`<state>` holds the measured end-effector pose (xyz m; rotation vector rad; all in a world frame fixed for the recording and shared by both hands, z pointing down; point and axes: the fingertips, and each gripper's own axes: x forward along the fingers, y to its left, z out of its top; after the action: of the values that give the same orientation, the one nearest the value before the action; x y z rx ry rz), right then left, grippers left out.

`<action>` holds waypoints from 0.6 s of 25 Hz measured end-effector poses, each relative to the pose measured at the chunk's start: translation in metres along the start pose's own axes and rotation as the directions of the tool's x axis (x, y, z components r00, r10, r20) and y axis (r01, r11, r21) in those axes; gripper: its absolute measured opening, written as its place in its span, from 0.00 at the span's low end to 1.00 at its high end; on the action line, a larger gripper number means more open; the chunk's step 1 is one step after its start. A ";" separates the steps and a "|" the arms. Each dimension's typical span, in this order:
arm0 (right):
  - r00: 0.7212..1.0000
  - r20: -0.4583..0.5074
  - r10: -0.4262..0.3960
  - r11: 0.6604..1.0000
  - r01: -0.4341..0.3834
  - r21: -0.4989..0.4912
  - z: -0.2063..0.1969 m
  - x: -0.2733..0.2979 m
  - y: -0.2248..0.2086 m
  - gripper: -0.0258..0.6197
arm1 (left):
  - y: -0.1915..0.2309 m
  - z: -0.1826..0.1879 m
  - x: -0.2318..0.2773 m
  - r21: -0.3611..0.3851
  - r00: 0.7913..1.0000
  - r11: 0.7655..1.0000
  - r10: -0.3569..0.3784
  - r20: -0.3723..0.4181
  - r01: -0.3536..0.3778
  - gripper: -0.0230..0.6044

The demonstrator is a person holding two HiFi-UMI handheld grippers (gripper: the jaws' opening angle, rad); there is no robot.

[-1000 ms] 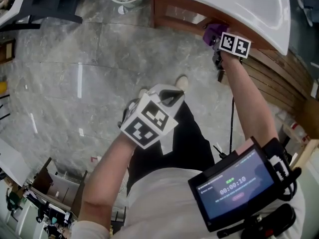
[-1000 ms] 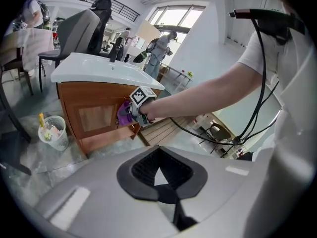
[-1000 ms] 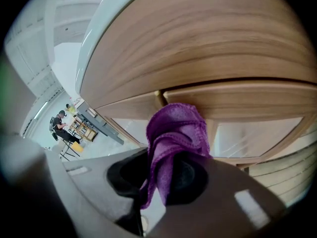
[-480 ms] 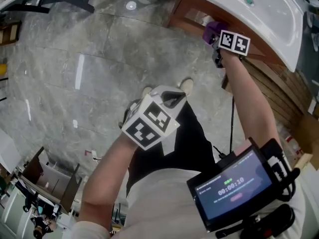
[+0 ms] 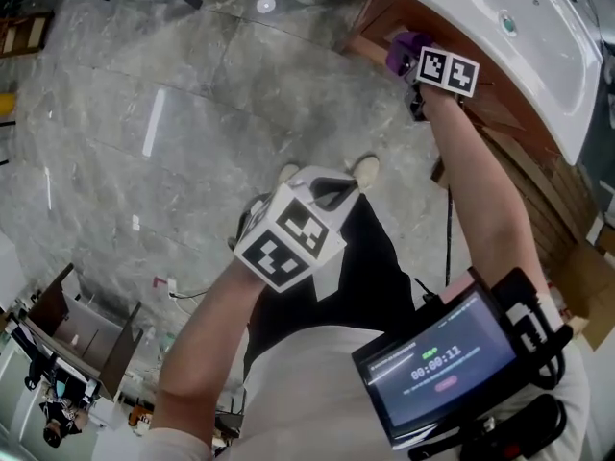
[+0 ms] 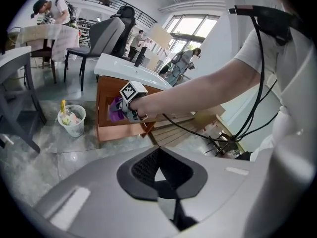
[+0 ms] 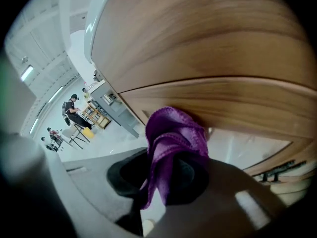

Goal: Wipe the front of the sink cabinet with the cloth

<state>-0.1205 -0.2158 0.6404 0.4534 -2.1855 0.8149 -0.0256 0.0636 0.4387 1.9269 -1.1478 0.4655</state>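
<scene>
**Cloth clamped in your right claw, pressed on the cabinet wood**

Your right claw [image 7: 171, 185] is clenched on the purple cloth [image 7: 176, 140]. The cloth is bunched into a wad that sticks out past the jaw tips. That grip makes sense: the soft wad meets the wood, not the hard jaws, so you can push without scratching.

The wad touches the brown cabinet [image 7: 213, 48] high on its front, just under the overhang of the white sink [image 5: 500, 36], beside a seam in the wood. You reach with a straight arm, so the push runs square into the panel.

Your left claw [image 6: 161, 175] is closed with nothing between its jaws. You hold it back near your waist, well apart from the cabinet. It has no job here, and there it stays clear of the wiping arm and its cable.

Judging by this, wiping is under way, near the top edge and toward the cabinet's left end. Most of the front below and to the right looks left to cover. Mind the sink lip above: the marker cube rides close under it and could knock it on an upward stroke. The waste basket [image 6: 72, 120] stands on the floor just left of the cabinet, so watch it when you work low.
</scene>
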 end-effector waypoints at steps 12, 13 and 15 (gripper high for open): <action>0.998 -0.026 0.058 0.996 -0.060 -0.073 0.007 0.040 0.058 0.17 | 0.015 -0.029 -0.023 -0.043 0.999 0.999 0.032 0.006 -0.032 0.05; 0.998 -0.027 0.062 0.995 -0.064 -0.078 0.007 0.041 0.060 0.17 | 0.015 -0.030 -0.025 -0.044 0.999 0.998 0.033 0.006 -0.033 0.05; 0.997 -0.027 0.078 0.993 -0.080 -0.088 0.007 0.043 0.067 0.17 | 0.016 -0.032 -0.027 -0.047 0.999 0.998 0.034 0.007 -0.034 0.05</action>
<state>-0.1886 -0.1742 0.6420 0.3134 -2.2196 0.7569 -0.0502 0.1002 0.4475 1.8730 -1.1882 0.4463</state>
